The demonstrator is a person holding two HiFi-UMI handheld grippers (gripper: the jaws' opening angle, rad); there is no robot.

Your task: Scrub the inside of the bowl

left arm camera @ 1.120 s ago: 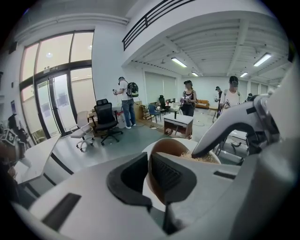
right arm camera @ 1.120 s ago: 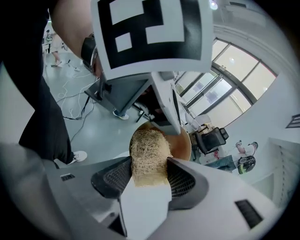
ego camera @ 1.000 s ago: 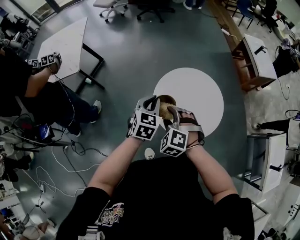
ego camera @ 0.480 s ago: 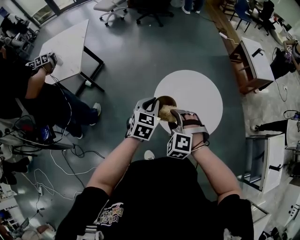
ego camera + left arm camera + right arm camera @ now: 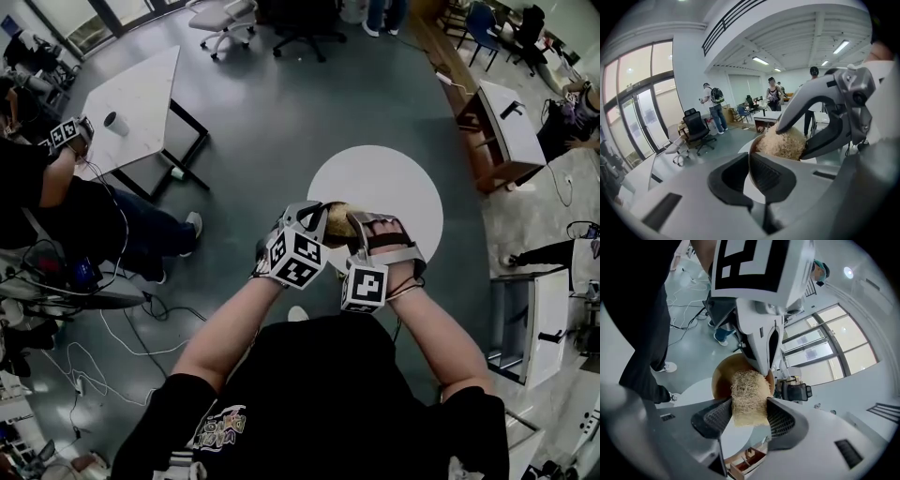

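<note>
Count: two grippers, one bowl, one scrub pad.
That's the left gripper [image 5: 749, 158] and the right gripper [image 5: 749, 412], a single brown bowl [image 5: 722, 377], a single straw-coloured scrub pad [image 5: 749, 392], one round white table [image 5: 405, 187], one cup [image 5: 116, 123], one angular white table [image 5: 142, 86].

No legible text; shirt print [image 5: 222, 427] too blurred

The left gripper [image 5: 750, 166] is being rolled and its jaws are being squeezed tighter on the bowl [image 5: 723, 378] (its rim sits between them). The right gripper [image 5: 749, 411] is being rolled too, and the scrubber [image 5: 749, 394] is being turned with it.
</note>
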